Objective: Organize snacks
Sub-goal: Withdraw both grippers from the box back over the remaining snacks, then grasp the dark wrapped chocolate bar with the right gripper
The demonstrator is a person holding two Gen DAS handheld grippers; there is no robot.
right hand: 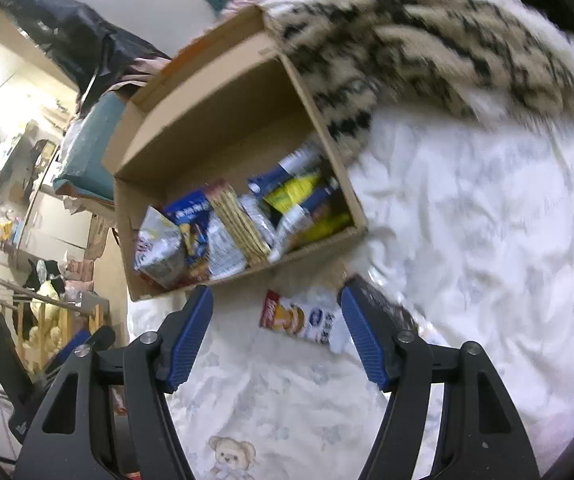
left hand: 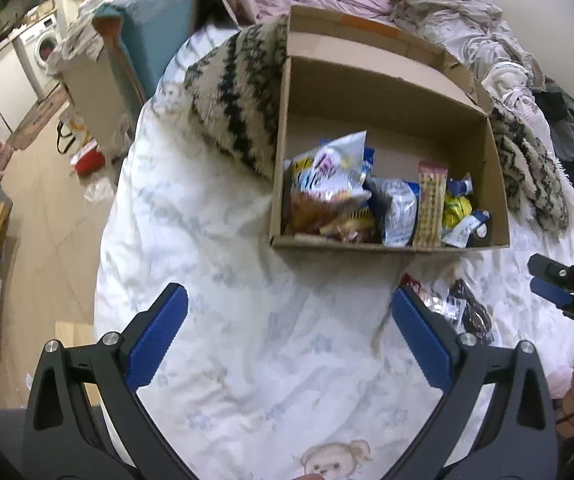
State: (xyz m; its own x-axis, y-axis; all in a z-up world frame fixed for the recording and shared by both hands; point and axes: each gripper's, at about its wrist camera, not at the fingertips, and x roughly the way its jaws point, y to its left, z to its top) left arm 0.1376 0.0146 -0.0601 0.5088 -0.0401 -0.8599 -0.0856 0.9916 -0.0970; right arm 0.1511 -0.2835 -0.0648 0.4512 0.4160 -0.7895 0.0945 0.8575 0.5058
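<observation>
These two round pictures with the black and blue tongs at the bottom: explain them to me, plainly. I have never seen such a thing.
A person holds a hand tool with two fingers in each hand, and each tool carries a wide-angle camera looking along them. One picture comes from the left gripper, the other from the right gripper. Both stand open and hold nothing. Below is a white bedsheet with a cardboard box of snack packets on it. A biscuit packet and a dark packet lie loose on the sheet in front of the box.
</observation>
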